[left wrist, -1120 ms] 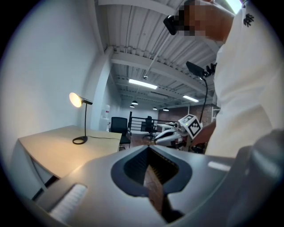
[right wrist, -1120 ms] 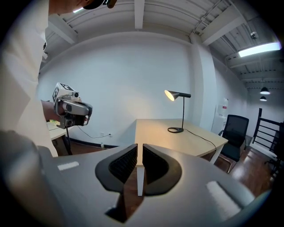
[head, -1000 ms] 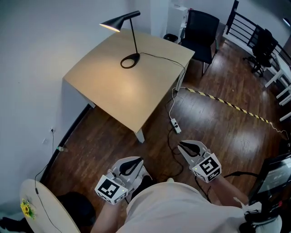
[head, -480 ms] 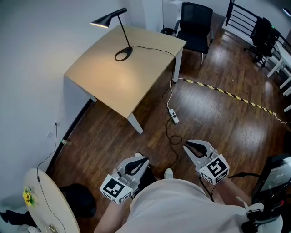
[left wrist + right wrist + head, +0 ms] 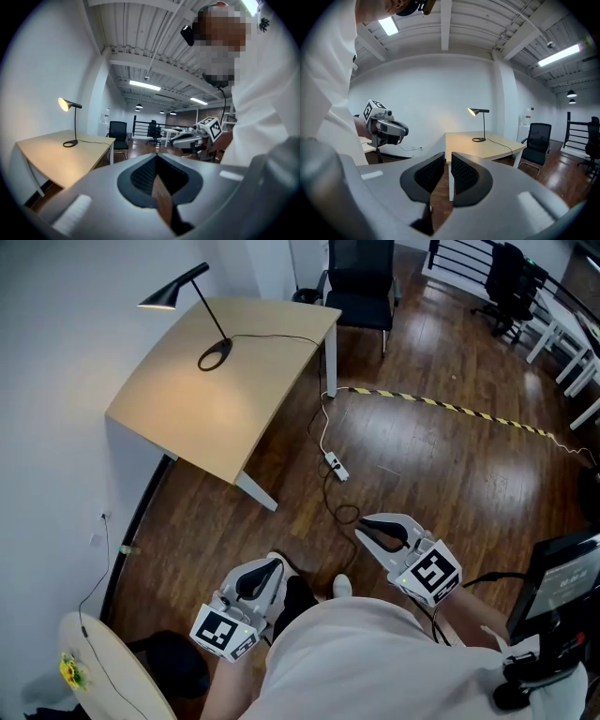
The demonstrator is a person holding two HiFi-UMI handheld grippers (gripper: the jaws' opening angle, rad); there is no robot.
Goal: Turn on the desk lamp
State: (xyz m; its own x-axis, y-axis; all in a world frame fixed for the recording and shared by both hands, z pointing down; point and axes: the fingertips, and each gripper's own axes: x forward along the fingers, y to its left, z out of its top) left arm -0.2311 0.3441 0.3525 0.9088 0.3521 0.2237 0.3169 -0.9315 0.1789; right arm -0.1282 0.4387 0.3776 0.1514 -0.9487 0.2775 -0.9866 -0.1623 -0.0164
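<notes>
The black desk lamp (image 5: 210,315) stands lit at the far corner of the light wooden desk (image 5: 216,418), its shade glowing over the tabletop. It also shows in the left gripper view as a lamp (image 5: 74,125) and in the right gripper view as a lamp (image 5: 483,124). My left gripper (image 5: 272,565) and right gripper (image 5: 361,527) are held close to my body over the wood floor, well short of the desk. The left gripper (image 5: 156,157) is shut on nothing. The right gripper (image 5: 447,153) is also shut, with only a thin slit between its pads.
A black chair (image 5: 361,277) stands past the desk. The lamp's cord runs down to a power strip (image 5: 335,465) on the floor. Yellow-black tape (image 5: 441,404) crosses the floor. A round white table (image 5: 103,671) is at lower left, a monitor (image 5: 567,587) at right.
The desk and lamp have slid up and to the left in the head view and look farther off. Both grippers stay shut near my body.
</notes>
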